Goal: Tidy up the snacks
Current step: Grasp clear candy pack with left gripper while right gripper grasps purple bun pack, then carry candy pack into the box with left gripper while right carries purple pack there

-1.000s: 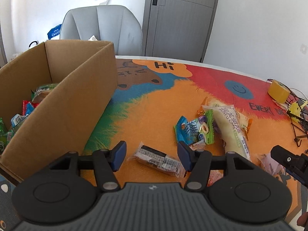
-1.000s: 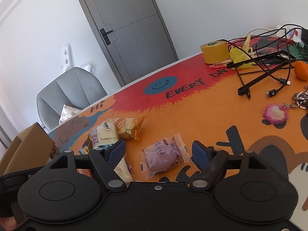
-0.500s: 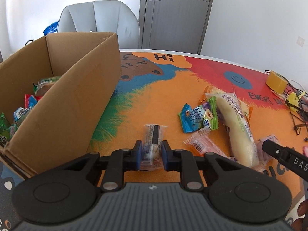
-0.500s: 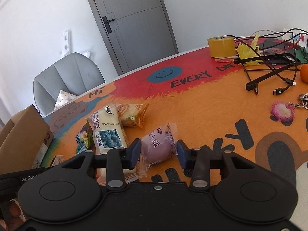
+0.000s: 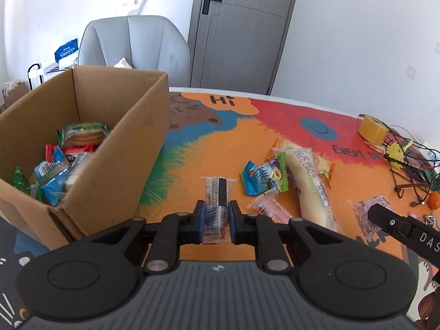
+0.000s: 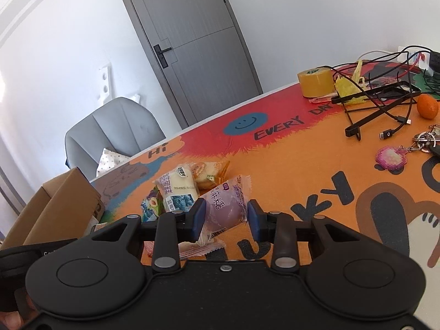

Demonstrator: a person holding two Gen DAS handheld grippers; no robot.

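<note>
My left gripper [image 5: 216, 217] is shut on a clear-wrapped dark biscuit bar [image 5: 217, 198] and holds it above the mat, right of the open cardboard box [image 5: 123, 148] that holds several snacks. My right gripper [image 6: 225, 218] is shut on a purple bun packet [image 6: 224, 206], lifted off the mat; the packet also shows at the right of the left wrist view [image 5: 368, 214]. On the mat lie a long white bread packet [image 5: 308, 184], a blue-green snack pack [image 5: 264, 177] and a pink-striped packet [image 5: 268, 209].
A tape roll [image 6: 316, 81], black cables and a wire stand [image 6: 379, 101], an orange [image 6: 427, 106] and keys with a pink keychain [image 6: 390, 158] lie on the table's right side. A grey chair [image 5: 134, 46] stands behind the box.
Both grippers closed on their snacks, the left on the biscuit bar and the right on the purple bun packet, and lifted them off the mat. The left gripper has moved closer to the box.
</note>
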